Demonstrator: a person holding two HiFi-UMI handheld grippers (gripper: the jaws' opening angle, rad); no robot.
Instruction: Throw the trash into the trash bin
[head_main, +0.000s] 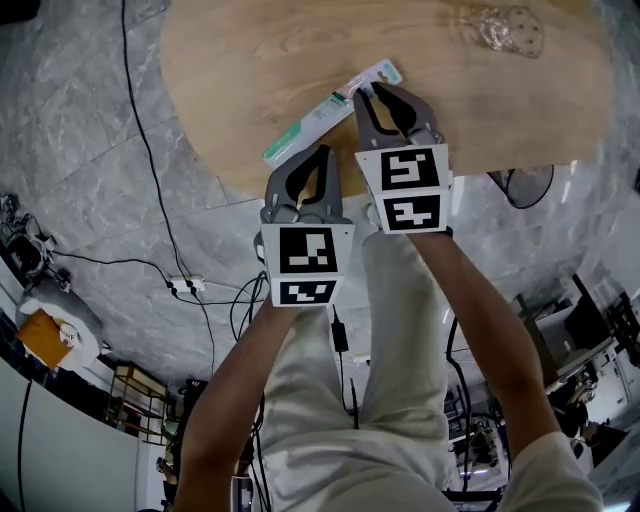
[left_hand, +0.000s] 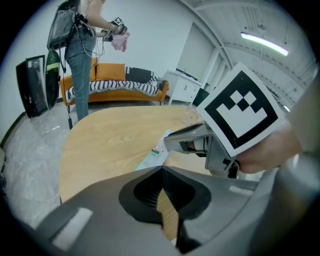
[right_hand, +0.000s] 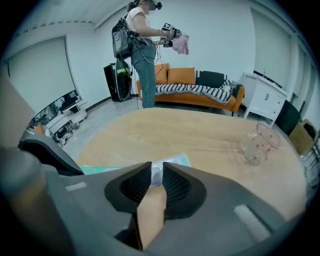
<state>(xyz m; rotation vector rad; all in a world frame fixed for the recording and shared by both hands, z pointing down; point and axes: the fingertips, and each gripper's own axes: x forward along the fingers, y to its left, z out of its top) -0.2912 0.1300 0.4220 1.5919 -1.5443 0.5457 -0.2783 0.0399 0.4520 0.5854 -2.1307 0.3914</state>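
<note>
Since the toothbrush package (head_main: 320, 115) is a thin, flat card under a clear blister, it is judged to be very light, a little springy and smooth on its plastic face. It may therefore slide on the table (head_main: 230, 60) when it is pushed. It is seen lying flat on the wood, not lifted.

At the end of the package farther from the person the right gripper (head_main: 362, 95) is placed, its jaws parted by only a narrow slit. In the right gripper view the pale end of the package is seen through this slit, and no pinch on it can be confirmed. The left gripper (head_main: 322, 150) is held just beside the package, on the person's side of it, with its jaw tips pressed together and nothing between them. A clear jug (head_main: 505, 30) stands well apart from the package, beyond its far end.

Almost no height is offered by so flat a thing, so a hold by the edge is advised. One jaw should be slipped under the far end and the card pinched across its thickness. A firm squeeze is expected to be tolerated, as the card would be bent rather than broken. No trash bin is shown in any view.
</note>
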